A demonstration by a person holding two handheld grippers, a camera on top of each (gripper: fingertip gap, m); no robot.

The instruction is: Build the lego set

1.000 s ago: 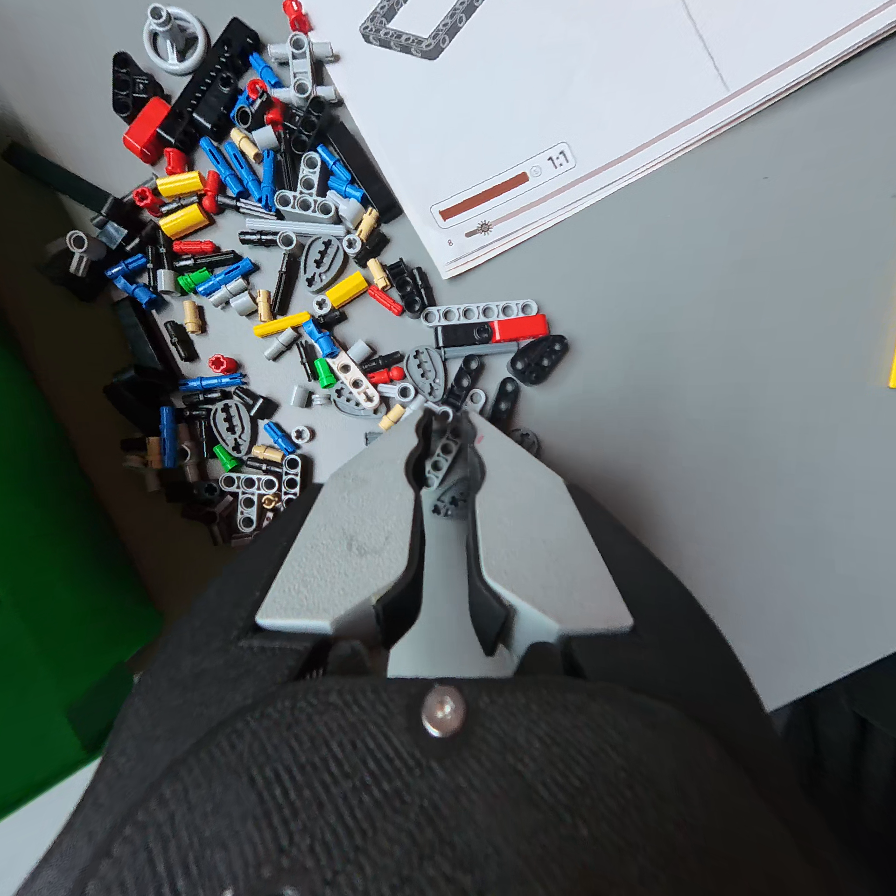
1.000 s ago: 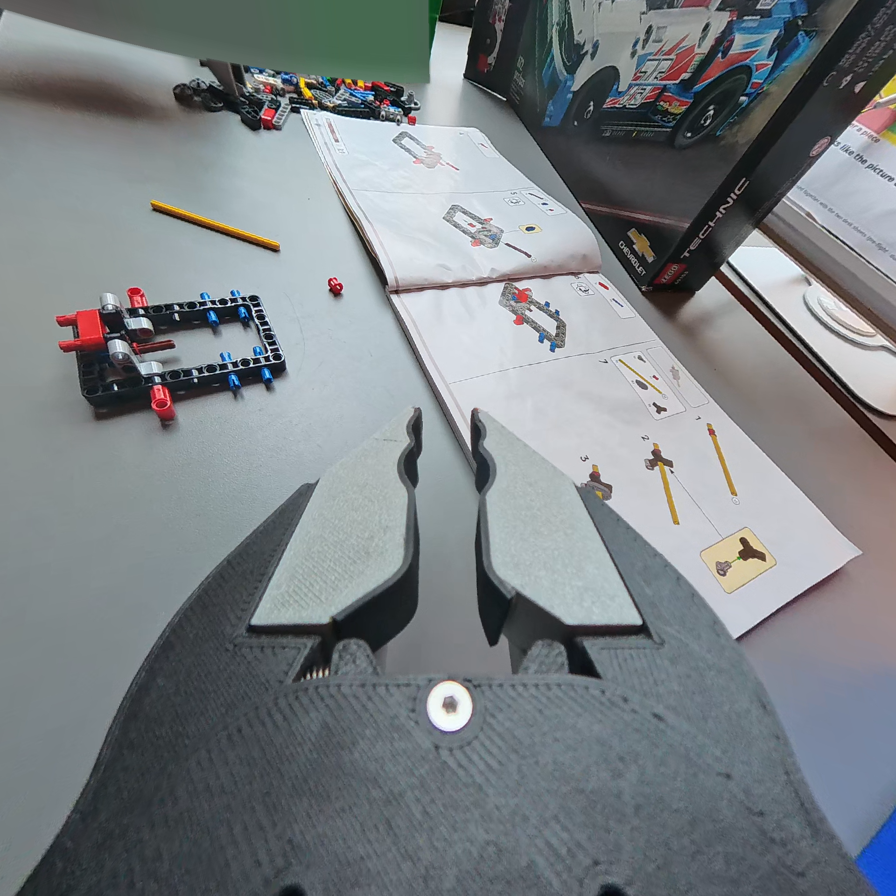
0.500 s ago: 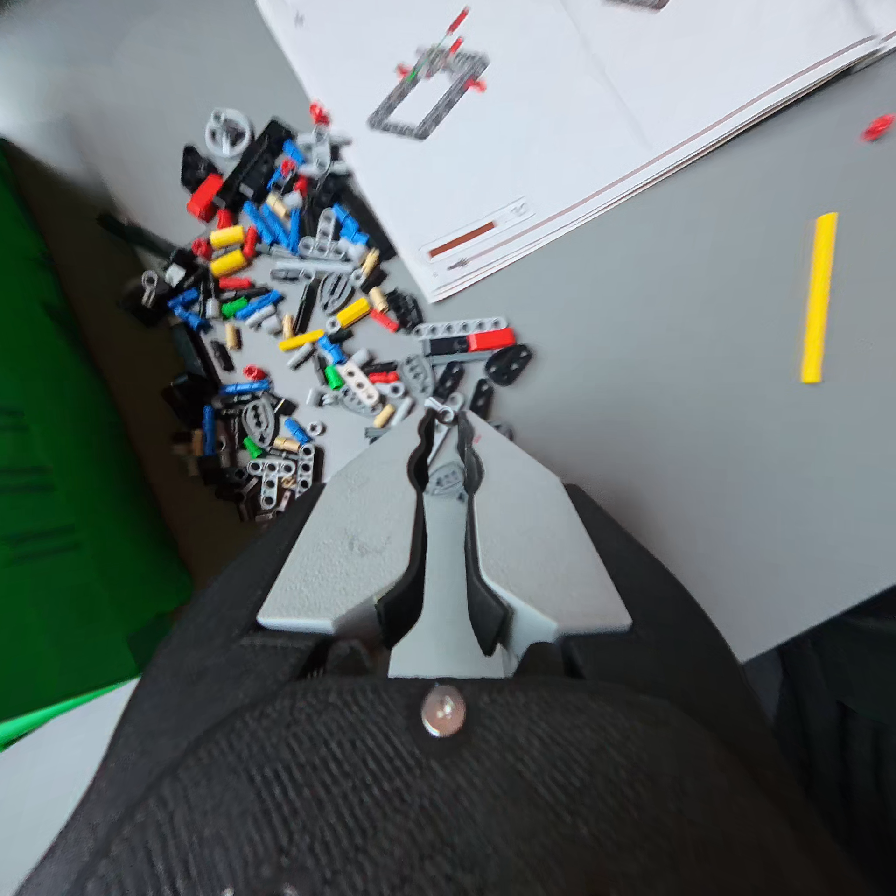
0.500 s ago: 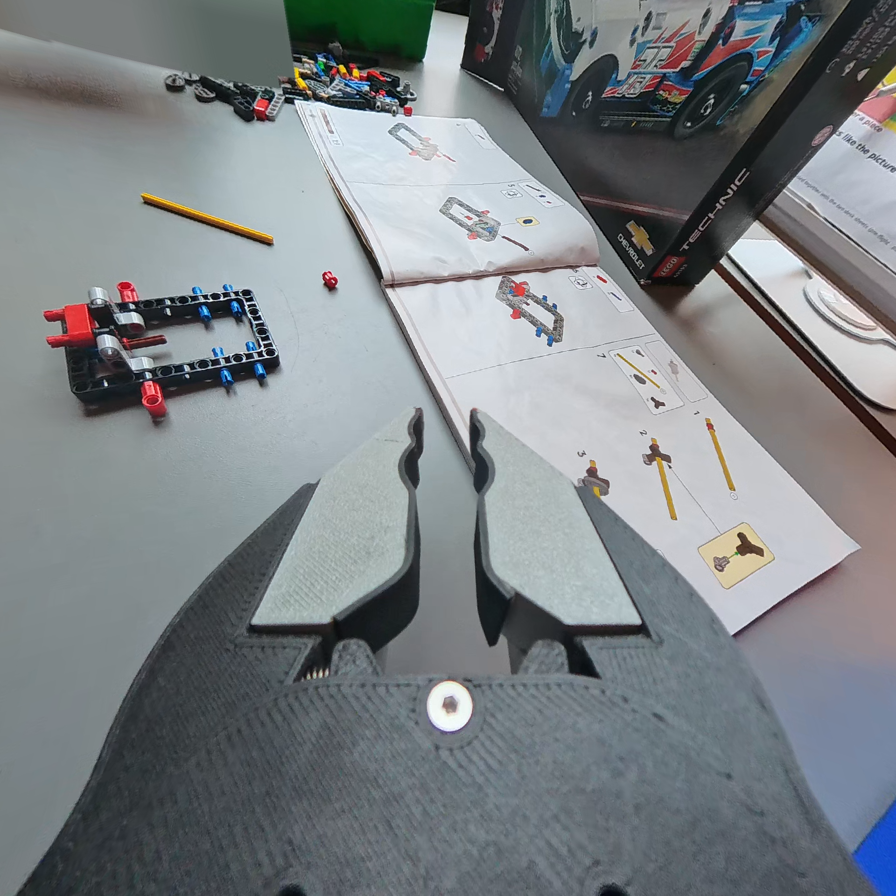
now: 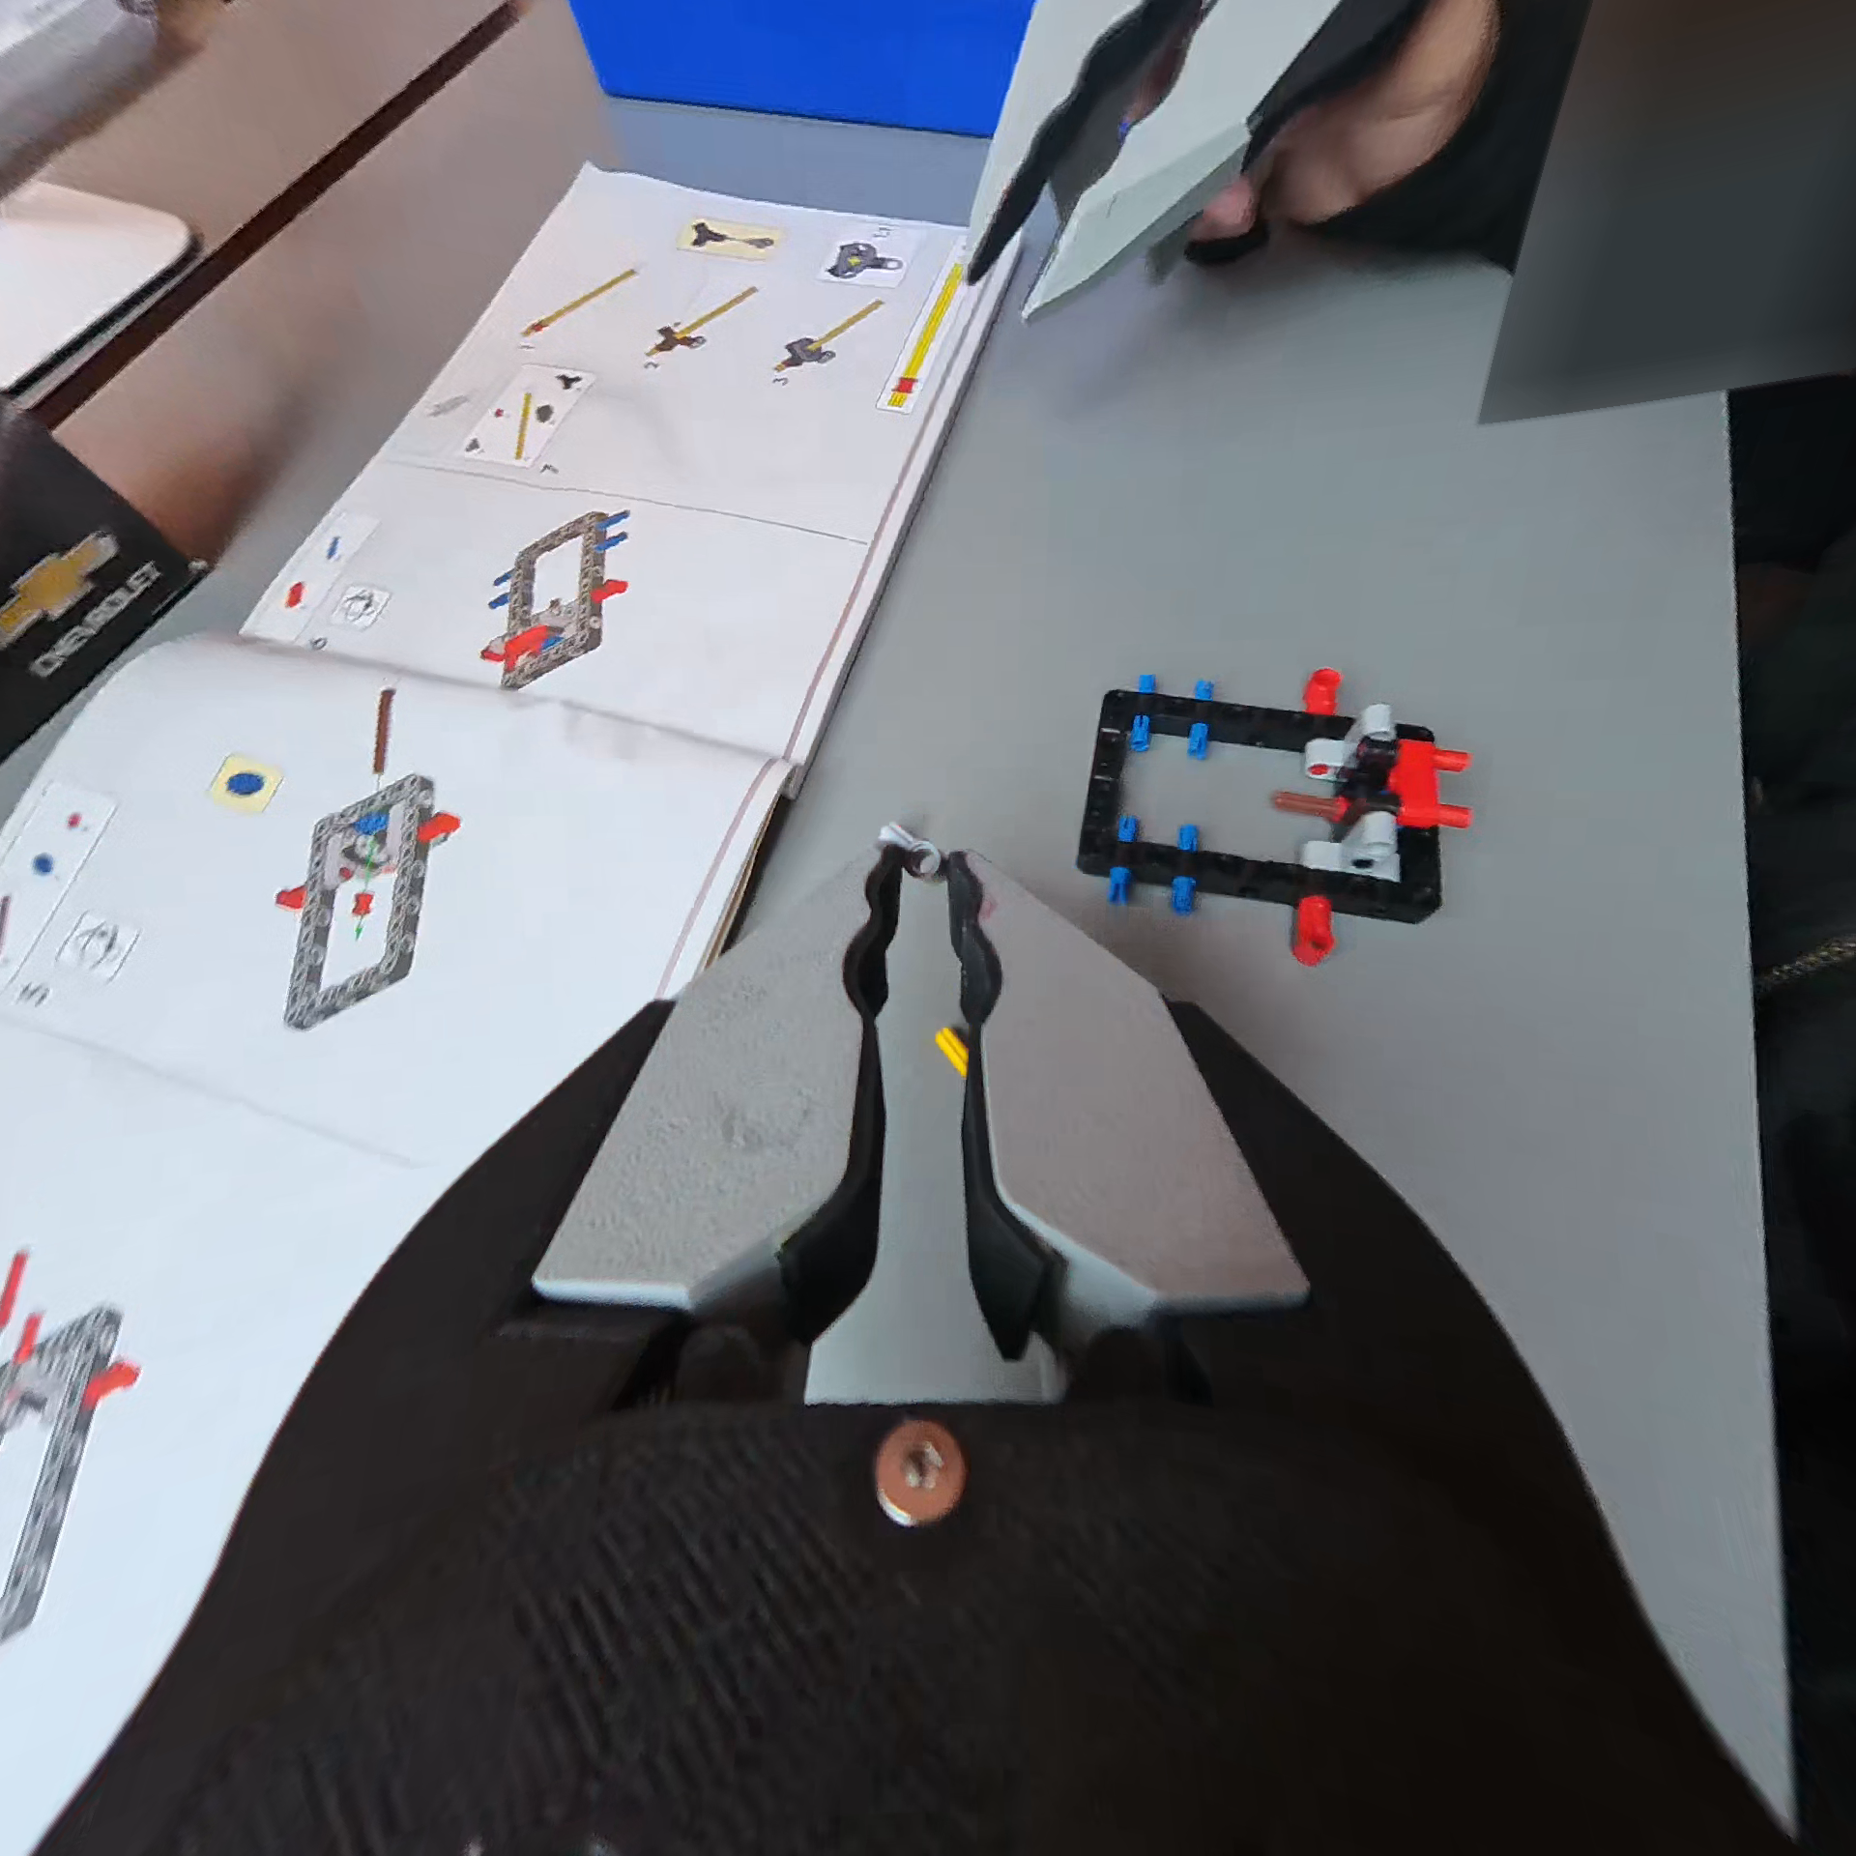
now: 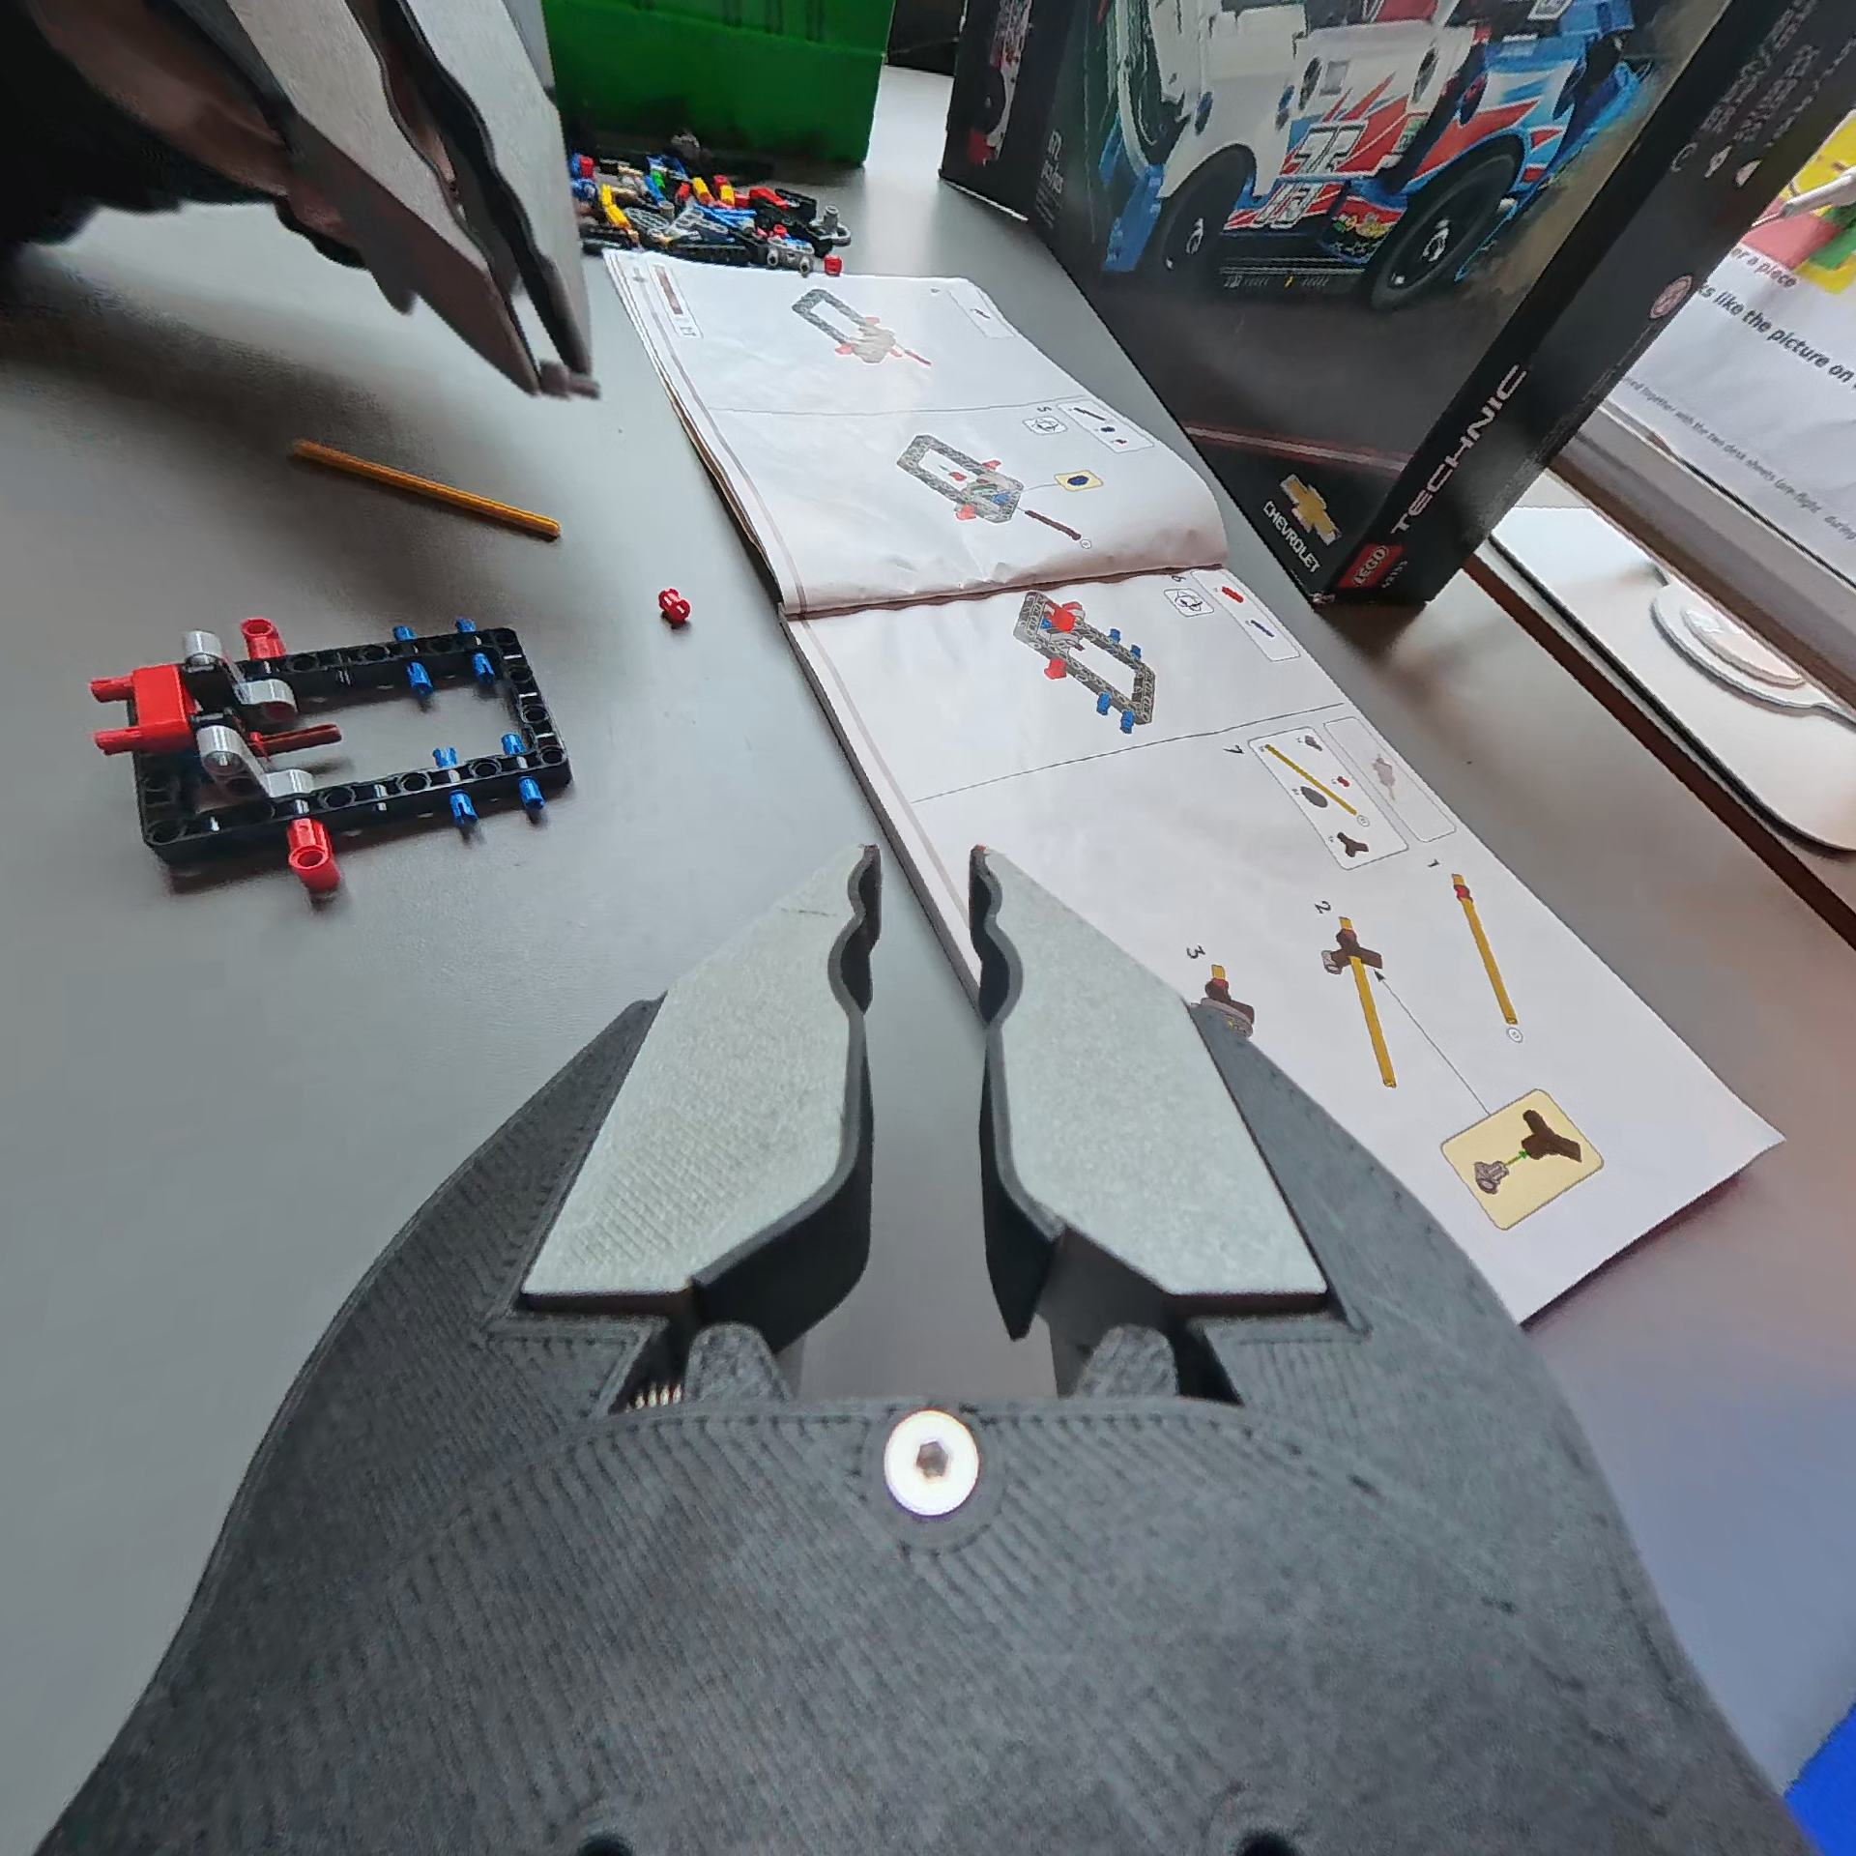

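**Between our left fingertips, a small grey piece arrives from the pile**

At the tip of our left gripper (image 5: 916, 862) we pinch a small grey piece (image 5: 912, 854); only its end pokes out past the fingertips, so we cannot tell its exact shape. A second ago this gripper was down among the loose parts pile (image 6: 703, 211); since then it has swung away and now hovers over the grey table (image 5: 1306, 502), just beside the open instruction booklet (image 5: 623, 603) and near the black frame assembly (image 5: 1265, 803), not touching either. A sliver of the yellow axle (image 5: 949, 1050) shows in the gap between our fingers, lying on the table below.

Our right gripper (image 6: 924, 854) has barely moved: its fingers stand apart, empty, above the booklet's edge.

We judge the fetch is done, and the piece must next be lined up with the frame or the axle.
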